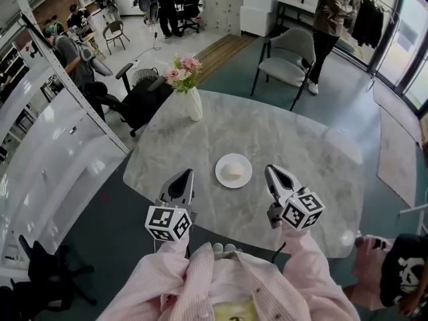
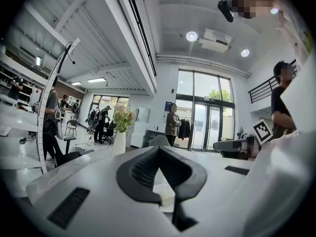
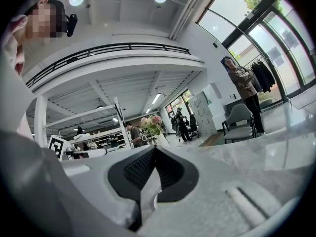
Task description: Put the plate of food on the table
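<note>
A small white plate (image 1: 234, 171) with a pale piece of food (image 1: 231, 173) rests on the grey marble table (image 1: 307, 152), near its front middle. My left gripper (image 1: 185, 174) hovers just left of the plate, its jaws closed together and empty. My right gripper (image 1: 269, 170) is just right of the plate, also shut with nothing in it. Neither touches the plate. In the left gripper view the closed jaws (image 2: 159, 148) point level across the table, and the plate (image 2: 165, 194) shows low behind them. The right gripper view has its shut jaws (image 3: 155, 148) aimed toward the flowers.
A white vase (image 1: 193, 103) of pink flowers (image 1: 182, 72) stands at the table's far left. A grey chair (image 1: 287, 59) and a standing person (image 1: 331, 12) are beyond the table, a black office chair (image 1: 137, 99) at its left, white shelving (image 1: 40, 146) further left.
</note>
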Action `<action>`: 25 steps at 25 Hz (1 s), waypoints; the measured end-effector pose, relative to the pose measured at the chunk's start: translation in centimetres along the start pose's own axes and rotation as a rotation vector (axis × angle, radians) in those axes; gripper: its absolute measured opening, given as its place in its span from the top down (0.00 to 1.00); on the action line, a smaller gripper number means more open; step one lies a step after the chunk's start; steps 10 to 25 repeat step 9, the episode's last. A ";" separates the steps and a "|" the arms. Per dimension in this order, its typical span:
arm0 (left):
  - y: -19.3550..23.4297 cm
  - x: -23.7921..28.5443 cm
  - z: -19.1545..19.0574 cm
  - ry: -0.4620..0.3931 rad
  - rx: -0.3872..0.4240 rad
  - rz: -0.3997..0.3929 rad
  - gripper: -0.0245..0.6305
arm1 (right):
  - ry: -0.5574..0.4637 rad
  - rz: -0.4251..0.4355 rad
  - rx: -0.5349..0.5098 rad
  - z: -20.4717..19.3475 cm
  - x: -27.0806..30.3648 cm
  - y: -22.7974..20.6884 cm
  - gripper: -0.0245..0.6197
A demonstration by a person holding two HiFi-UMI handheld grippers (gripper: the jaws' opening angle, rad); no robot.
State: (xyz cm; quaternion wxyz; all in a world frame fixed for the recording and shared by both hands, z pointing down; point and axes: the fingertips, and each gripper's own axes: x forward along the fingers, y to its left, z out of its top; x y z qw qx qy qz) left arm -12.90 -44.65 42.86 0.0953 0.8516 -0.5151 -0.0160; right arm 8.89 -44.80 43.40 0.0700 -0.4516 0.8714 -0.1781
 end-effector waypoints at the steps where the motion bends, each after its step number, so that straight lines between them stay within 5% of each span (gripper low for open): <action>1: -0.1 -0.1 0.1 0.001 0.002 0.002 0.97 | -0.001 -0.002 -0.002 0.1 -0.1 0.0 0.95; 25: 0.1 -0.1 -0.2 0.005 0.011 0.017 0.97 | -0.006 -0.011 -0.015 0.3 -0.3 -0.4 0.95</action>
